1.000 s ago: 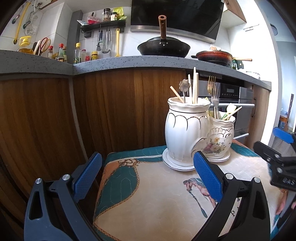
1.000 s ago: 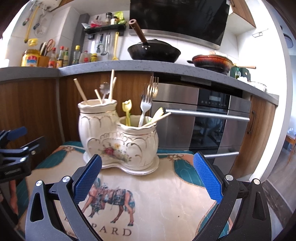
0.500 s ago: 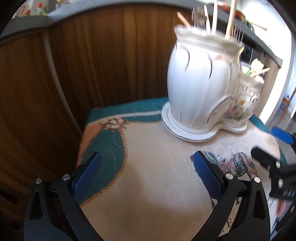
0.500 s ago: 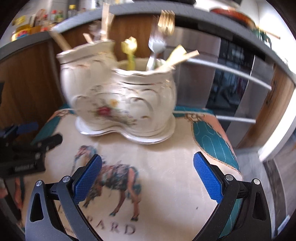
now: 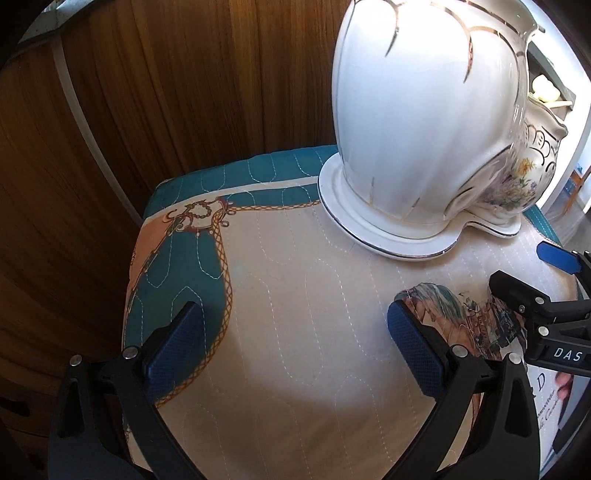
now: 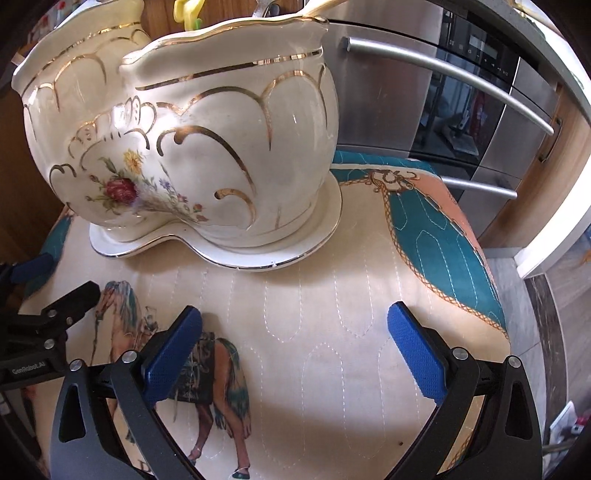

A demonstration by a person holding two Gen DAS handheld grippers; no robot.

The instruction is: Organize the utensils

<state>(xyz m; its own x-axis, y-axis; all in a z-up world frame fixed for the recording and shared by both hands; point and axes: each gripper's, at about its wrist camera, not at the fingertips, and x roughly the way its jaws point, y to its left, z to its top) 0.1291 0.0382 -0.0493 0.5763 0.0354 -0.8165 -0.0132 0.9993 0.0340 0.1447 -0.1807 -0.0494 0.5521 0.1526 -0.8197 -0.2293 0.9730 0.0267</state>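
A white double ceramic utensil holder with gold trim stands on a quilted mat. Its taller pot is nearest in the left wrist view; its shorter flowered pot is nearest in the right wrist view. Only tips of utensils show: a yellow handle and a pale one. My left gripper is open and empty, low over the mat in front of the holder. My right gripper is open and empty, low over the mat. Each gripper shows in the other's view, the right one and the left one.
Wooden cabinet fronts stand behind and left of the mat. A steel oven with bar handles is behind at the right. The mat's edge drops off to the floor at the right.
Both grippers have tilted down and moved closer to the holder and the mat. The counter and pans have left view. Both stay open and empty.
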